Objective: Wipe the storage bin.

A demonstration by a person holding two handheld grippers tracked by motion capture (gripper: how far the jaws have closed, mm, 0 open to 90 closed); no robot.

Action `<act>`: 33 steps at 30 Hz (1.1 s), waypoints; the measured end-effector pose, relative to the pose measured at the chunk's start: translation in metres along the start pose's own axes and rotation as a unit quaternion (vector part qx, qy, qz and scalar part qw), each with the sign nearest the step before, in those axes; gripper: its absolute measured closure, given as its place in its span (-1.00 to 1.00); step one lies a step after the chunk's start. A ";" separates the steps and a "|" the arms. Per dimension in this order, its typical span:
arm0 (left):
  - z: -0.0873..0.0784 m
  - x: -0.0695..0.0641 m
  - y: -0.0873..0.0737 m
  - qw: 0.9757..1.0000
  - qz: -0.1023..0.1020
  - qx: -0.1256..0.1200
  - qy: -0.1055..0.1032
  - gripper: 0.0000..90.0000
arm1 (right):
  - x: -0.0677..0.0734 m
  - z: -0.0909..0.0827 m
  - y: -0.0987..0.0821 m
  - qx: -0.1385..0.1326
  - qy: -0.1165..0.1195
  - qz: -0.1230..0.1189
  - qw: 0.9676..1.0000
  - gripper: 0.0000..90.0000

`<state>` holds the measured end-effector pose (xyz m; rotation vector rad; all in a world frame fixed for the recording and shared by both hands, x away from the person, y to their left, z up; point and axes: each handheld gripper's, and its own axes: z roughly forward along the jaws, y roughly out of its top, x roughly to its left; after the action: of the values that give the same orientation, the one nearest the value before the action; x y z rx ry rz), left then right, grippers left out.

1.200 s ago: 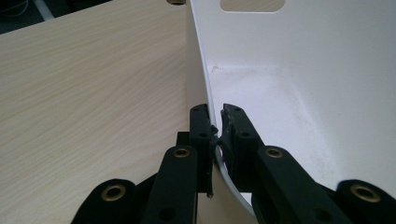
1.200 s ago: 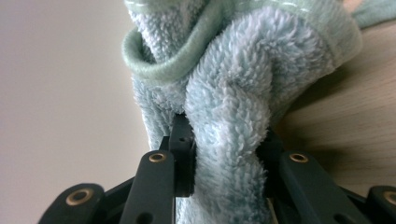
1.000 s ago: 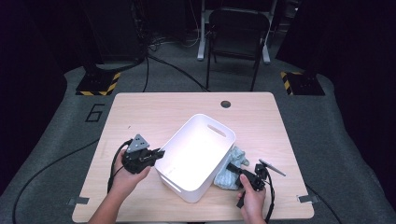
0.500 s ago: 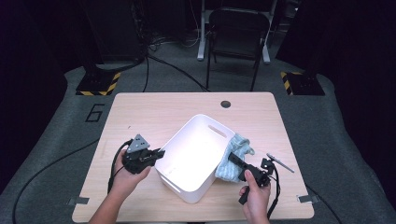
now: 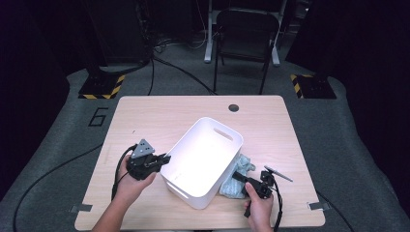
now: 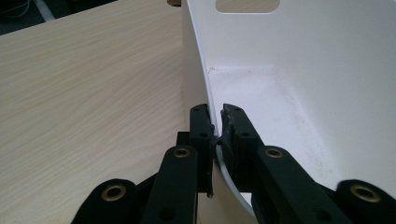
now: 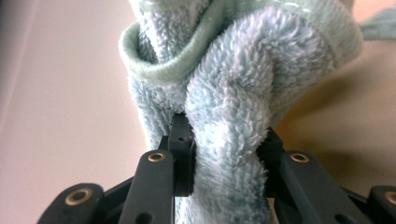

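Towel gripped beside the bin, bin steadied, transfer not yet made.

The left tool (image 5: 163,160) is clamped on the near-left wall of the white bin (image 5: 205,145), 1 jaw inside and 1 outside the rim in the left gripper view (image 6: 215,122), holding the bin in place on the counter (image 5: 145,121). The right tool (image 5: 240,177) has its jaws pinched on a thick fold of the light blue towel (image 5: 241,166), the pile bulging out between them in the right gripper view (image 7: 229,154). The towel sits bunched on the counter just beside the bin's right wall, outside it, and the bin's white floor looks bare. By my reading the pickup is done; lifting the towel over the rim, dropping it in and letting go are left.
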<state>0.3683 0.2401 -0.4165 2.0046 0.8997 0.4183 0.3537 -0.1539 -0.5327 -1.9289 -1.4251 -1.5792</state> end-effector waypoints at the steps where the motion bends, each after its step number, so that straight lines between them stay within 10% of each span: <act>1: 0.000 0.000 0.000 1.000 0.000 -0.002 0.000 0.84 | -0.004 0.001 0.000 -0.002 0.000 -0.004 1.000 0.50; 10: 0.000 0.000 0.000 1.000 -0.004 -0.003 0.003 0.84 | -0.003 0.001 -0.002 -0.007 -0.007 0.002 1.000 0.51; 20: 0.003 -0.002 0.000 1.000 -0.007 -0.004 0.013 0.85 | 0.029 -0.014 0.001 -0.026 0.064 0.017 0.997 0.51; 25: 0.006 -0.002 -0.001 1.000 -0.015 -0.005 0.021 0.84 | 0.053 -0.025 0.005 -0.049 0.098 -0.034 0.993 0.50; 33: 0.012 -0.003 0.000 0.999 -0.025 -0.002 0.023 0.83 | 0.061 -0.031 0.008 -0.059 0.117 -0.038 0.991 0.48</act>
<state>0.3732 0.2312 -0.4235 1.9715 0.9729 0.4393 0.3373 -0.1485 -0.4659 -1.6985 -1.3491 -1.8928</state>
